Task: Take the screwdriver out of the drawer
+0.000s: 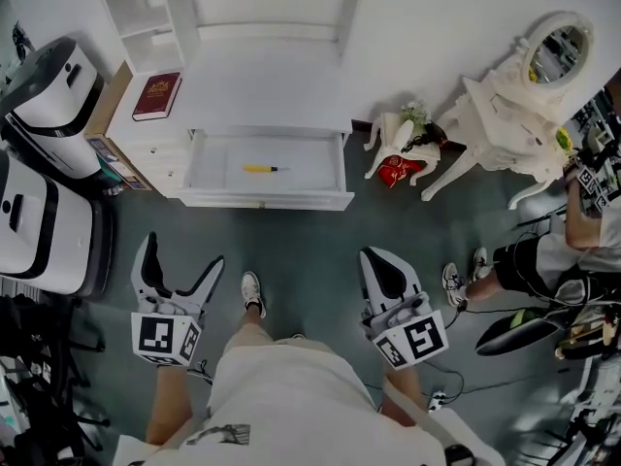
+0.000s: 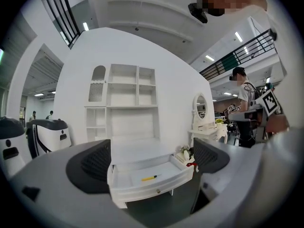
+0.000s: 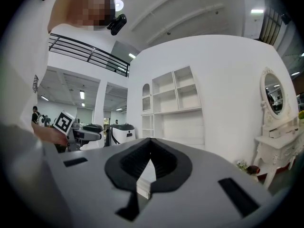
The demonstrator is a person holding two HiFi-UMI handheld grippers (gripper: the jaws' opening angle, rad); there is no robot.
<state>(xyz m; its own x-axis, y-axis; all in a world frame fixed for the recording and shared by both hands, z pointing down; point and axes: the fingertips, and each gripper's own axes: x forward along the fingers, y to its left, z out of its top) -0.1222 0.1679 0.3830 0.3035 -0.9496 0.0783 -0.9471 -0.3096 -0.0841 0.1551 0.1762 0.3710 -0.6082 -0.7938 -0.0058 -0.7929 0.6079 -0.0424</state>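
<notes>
A yellow-handled screwdriver [image 1: 260,168] lies in the open white drawer [image 1: 331,166] of a white desk. In the left gripper view the screwdriver [image 2: 149,177] shows inside the drawer [image 2: 156,184], seen between the spread pads and well beyond them. My left gripper [image 1: 181,252] hangs above the floor in front of the drawer's left half, its jaws wide open and empty. My right gripper [image 1: 384,258] is level with it, off the drawer's right corner, its jaws together with nothing in them. In its own view the right gripper [image 3: 151,148] faces the shelf wall.
A red book [image 1: 156,95] lies on the desk top. White machines [image 1: 44,153] stand at the left. A white vanity with an oval mirror [image 1: 529,85] and a small stool with red items [image 1: 396,158] stand at the right. Another person [image 1: 563,250] sits at far right.
</notes>
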